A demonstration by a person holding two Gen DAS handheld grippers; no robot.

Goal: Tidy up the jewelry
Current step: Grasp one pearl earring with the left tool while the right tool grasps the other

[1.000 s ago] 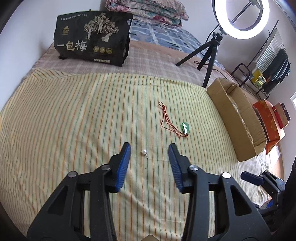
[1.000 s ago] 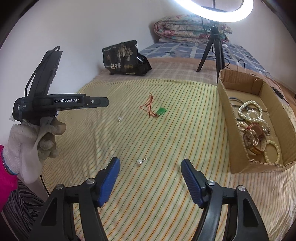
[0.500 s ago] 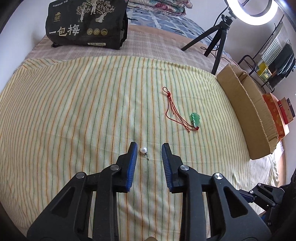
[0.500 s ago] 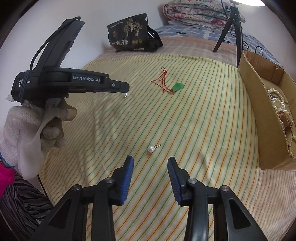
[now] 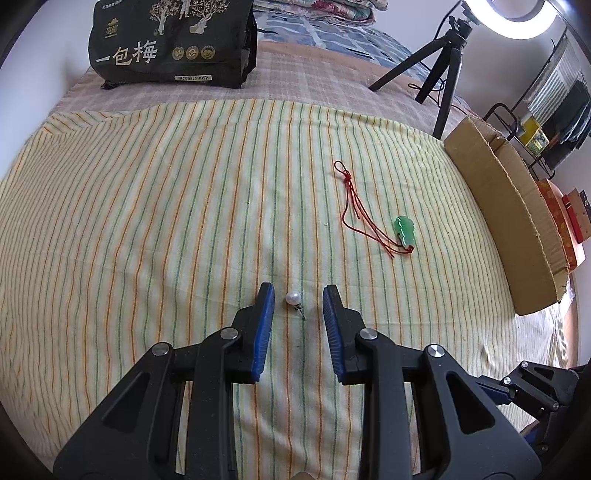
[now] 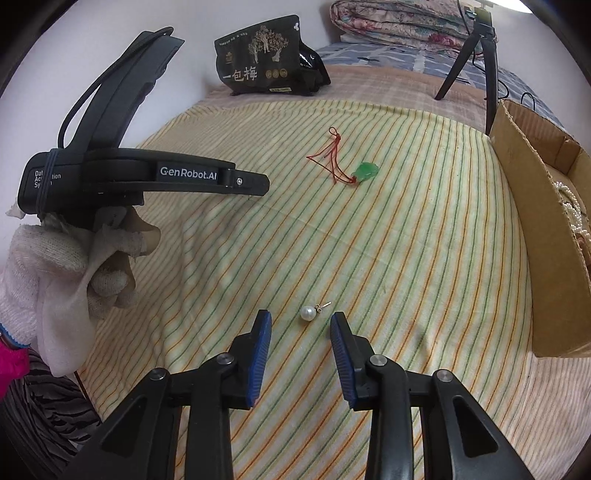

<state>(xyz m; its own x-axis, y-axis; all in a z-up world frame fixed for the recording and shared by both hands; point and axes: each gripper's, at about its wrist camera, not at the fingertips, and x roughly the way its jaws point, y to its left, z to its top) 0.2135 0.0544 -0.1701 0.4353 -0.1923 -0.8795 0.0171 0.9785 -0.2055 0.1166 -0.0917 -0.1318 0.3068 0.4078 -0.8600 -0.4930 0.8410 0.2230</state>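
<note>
Striped bedsheet [image 5: 147, 221], ring light [image 5: 509, 18], white wall [image 6: 184, 29].

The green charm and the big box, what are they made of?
The green charm looks like jade or glass: glossy, see-through green, tied to a red cord of thin string. The big box looks like cardboard: dull brown with wavy ridges along its cut edge.

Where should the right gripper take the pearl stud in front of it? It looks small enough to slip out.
Grip the round pearl, not the thin post that sticks out up and to the right. Come from above, one pad on each side of the ball, jaws across the post's line. The right gripper, jaws just closing, already straddles it without touching.
</note>
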